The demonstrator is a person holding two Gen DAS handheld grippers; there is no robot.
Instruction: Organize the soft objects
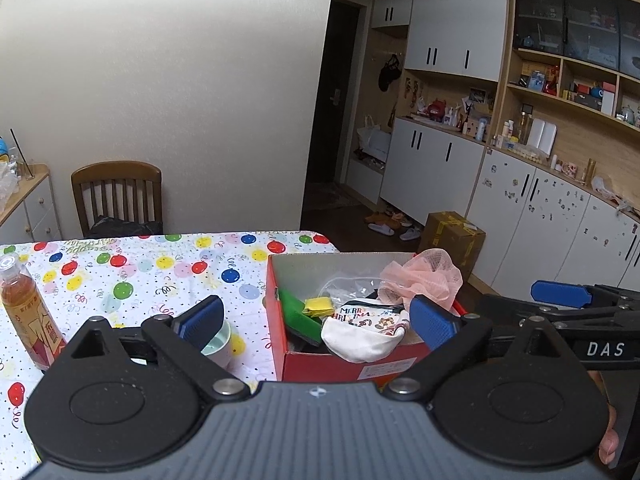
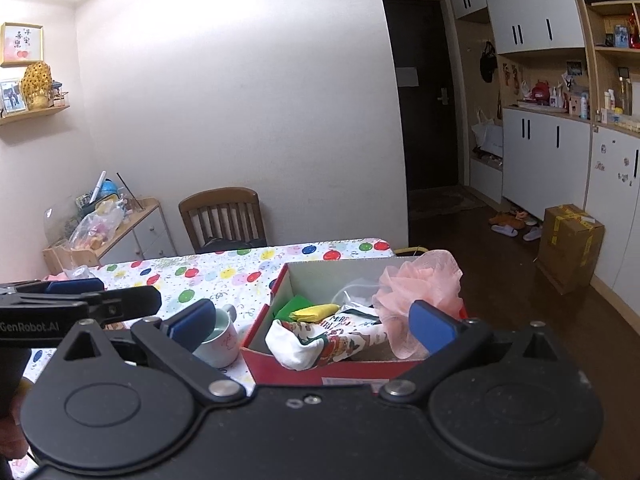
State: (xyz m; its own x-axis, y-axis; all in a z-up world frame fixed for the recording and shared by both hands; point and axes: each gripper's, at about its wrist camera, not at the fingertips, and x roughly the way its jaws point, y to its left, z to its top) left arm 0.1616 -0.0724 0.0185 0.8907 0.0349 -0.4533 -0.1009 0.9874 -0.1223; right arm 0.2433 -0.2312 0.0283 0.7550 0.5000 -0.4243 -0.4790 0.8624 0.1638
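Note:
A red cardboard box (image 1: 320, 364) (image 2: 320, 372) stands on the balloon-print tablecloth. It holds a white Christmas-print pouch (image 1: 360, 332) (image 2: 320, 340), a pink mesh bath puff (image 1: 424, 276) (image 2: 416, 284), a folded yellow cloth (image 1: 318, 306) (image 2: 314, 312), a green piece (image 1: 298, 314) (image 2: 292, 305) and a clear plastic bag (image 1: 352, 286). My left gripper (image 1: 318, 322) hangs open in front of the box, with nothing between its blue pads. My right gripper (image 2: 312, 326) is open too and empty, close to the box's near side. The right gripper (image 1: 560, 294) also shows at the right in the left wrist view.
A pale green and white mug (image 2: 220, 340) (image 1: 218, 346) stands left of the box. A bottle of amber drink (image 1: 28, 316) is at the table's left. A wooden chair (image 2: 222, 218) stands behind the table. A taped carton (image 2: 568, 240) sits on the floor by the white cabinets.

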